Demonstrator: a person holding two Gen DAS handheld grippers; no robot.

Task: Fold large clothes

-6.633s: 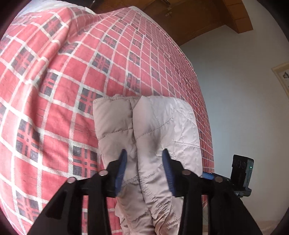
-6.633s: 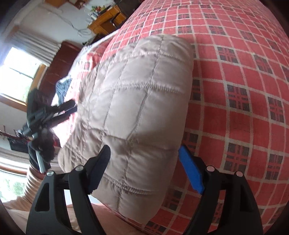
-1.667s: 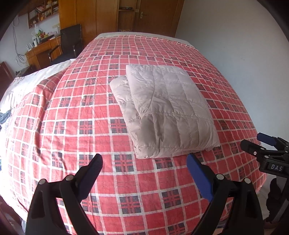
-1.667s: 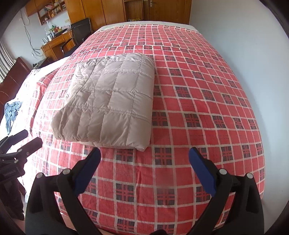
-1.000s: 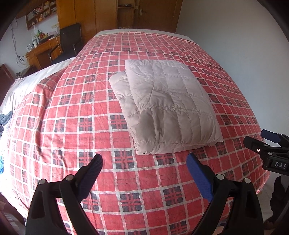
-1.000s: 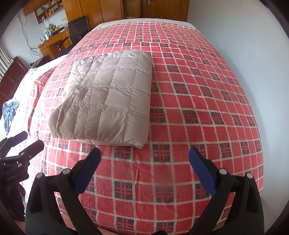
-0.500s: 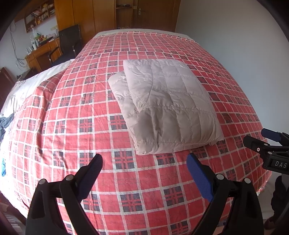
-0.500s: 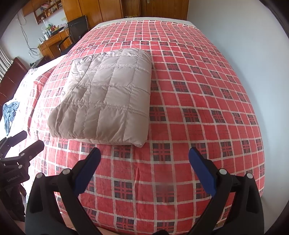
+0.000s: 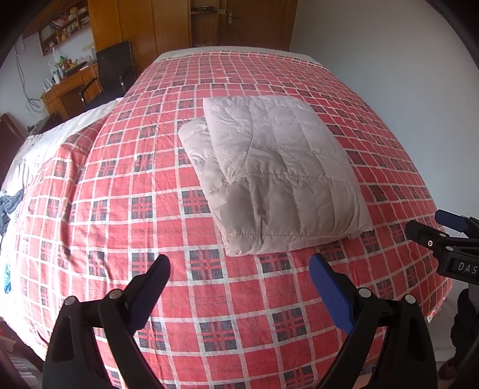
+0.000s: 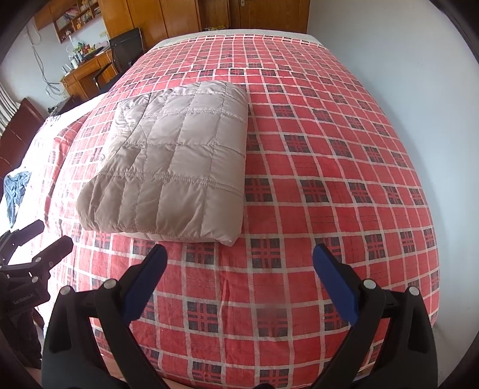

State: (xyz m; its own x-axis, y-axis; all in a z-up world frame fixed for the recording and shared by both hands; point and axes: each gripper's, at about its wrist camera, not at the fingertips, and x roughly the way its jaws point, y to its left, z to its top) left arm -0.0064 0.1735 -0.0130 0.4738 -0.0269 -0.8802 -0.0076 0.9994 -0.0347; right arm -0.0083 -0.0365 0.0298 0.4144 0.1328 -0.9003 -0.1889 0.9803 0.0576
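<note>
A beige quilted jacket (image 9: 275, 176) lies folded into a thick rectangle on the red plaid bedspread (image 9: 119, 185). The right wrist view has the same folded jacket (image 10: 176, 167) left of centre. My left gripper (image 9: 239, 266) hangs open over the near part of the bed, short of the jacket's front edge, with nothing between its blue pads. My right gripper (image 10: 239, 254) is open too, just in front of the jacket's near right corner. Each gripper shows at the edge of the other's view: the right gripper (image 9: 440, 227) and the left gripper (image 10: 39, 236).
The bed (image 10: 344, 155) meets a white wall (image 10: 404, 59) on the right. A wooden desk (image 9: 71, 86) with a black chair (image 9: 116, 68) and wardrobes (image 9: 179, 27) stand at the far end. White bedding (image 10: 39, 140) and a blue cloth (image 10: 15, 185) lie at the left.
6.6 s ago both grippers were closed around the jacket. They have let go and pulled back from it. Over the last second the views barely shift.
</note>
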